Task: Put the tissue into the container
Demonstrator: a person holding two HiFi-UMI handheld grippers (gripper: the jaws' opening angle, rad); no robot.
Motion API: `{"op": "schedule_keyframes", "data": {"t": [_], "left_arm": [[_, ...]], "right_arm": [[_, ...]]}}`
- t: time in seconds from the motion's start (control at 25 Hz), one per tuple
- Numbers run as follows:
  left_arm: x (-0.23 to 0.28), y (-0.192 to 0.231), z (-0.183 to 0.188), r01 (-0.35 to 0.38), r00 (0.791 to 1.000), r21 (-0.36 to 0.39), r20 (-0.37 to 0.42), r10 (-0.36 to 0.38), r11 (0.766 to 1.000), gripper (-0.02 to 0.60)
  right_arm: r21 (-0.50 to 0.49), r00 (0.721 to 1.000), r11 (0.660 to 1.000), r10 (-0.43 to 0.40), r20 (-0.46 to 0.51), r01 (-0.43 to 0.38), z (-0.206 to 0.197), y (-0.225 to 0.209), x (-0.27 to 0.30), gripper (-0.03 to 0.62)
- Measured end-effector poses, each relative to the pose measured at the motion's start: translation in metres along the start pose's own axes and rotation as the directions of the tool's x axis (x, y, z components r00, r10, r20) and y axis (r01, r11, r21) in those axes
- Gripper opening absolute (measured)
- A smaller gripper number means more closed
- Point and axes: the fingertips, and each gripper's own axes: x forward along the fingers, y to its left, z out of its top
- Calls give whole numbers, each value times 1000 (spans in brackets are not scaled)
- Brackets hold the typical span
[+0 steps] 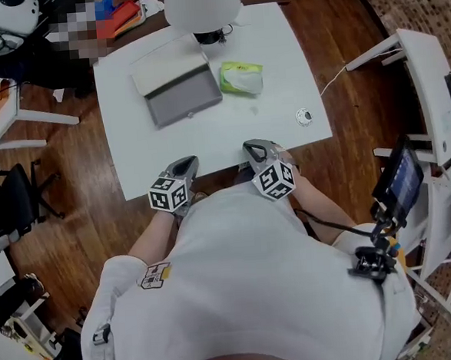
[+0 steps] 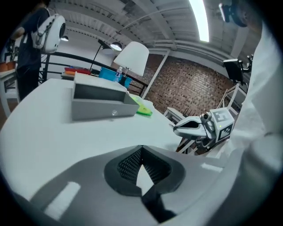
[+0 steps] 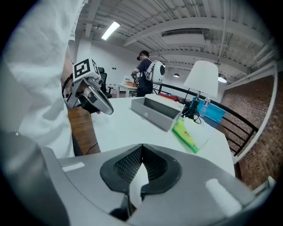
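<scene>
The grey open container (image 1: 177,86) lies on the far half of the white table (image 1: 207,142). Right beside it is a green pack of tissue (image 1: 241,78). Both grippers hover at the table's near edge, apart from both objects. My left gripper (image 1: 186,164) is shut and holds nothing; from its own view (image 2: 141,148) the container (image 2: 104,103) and the pack (image 2: 142,108) lie ahead. My right gripper (image 1: 252,146) is also shut and holds nothing; its view (image 3: 142,145) has the container (image 3: 157,112) and the pack (image 3: 185,134) ahead.
A white lamp (image 1: 202,8) stands at the table's far edge behind the container. A small round object (image 1: 304,117) lies near the right edge. A white stand with a screen (image 1: 401,178) is to the right, a black chair (image 1: 12,206) to the left. A person (image 3: 143,77) stands in the background.
</scene>
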Motion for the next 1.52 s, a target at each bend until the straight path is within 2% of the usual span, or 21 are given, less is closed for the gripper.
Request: {"op": "schedule_keyframes", "data": {"t": [0.32, 0.48, 0.76, 0.84, 0.92, 0.96, 1.04, 1.2, 1.36, 1.52], "left_arm": [[40, -8, 21, -58, 998, -24, -20, 57, 998, 0], [39, -8, 18, -48, 998, 9, -45, 48, 999, 0], [57, -7, 59, -10, 999, 151, -31, 15, 989, 0], [69, -10, 75, 9, 999, 208, -32, -2, 978, 0], [80, -17, 91, 31, 999, 290, -45, -19, 957, 0], [86, -21, 100, 44, 998, 345, -57, -26, 938, 0], [99, -30, 121, 69, 996, 471, -84, -33, 879, 23], [132, -44, 171, 94, 993, 695, -115, -20, 713, 121], [167, -49, 191, 129, 985, 823, -172, 27, 553, 258], [197, -50, 181, 224, 959, 889, -275, 74, 400, 370]], "right_arm": [[35, 999, 999, 41, 7, -41, -22, -41, 0, 0], [30, 999, 999, 37, -7, -37, -23, -40, 4, 0], [59, 1000, 998, -2, -6, 3, -16, -52, 9, 0], [70, 1000, 997, -17, -4, 17, -17, -56, 10, 0], [81, 999, 996, -34, -6, 34, -19, -62, 9, 0], [87, 999, 995, -44, -8, 44, -20, -65, 7, 0], [103, 998, 993, -65, -14, 66, -22, -70, 5, 0], [144, 992, 981, -125, -23, 127, -27, -81, -1, 0], [182, 984, 967, -172, -38, 176, -34, -90, -8, 0], [214, 978, 955, -200, -53, 207, -42, -93, -11, 0]]}}
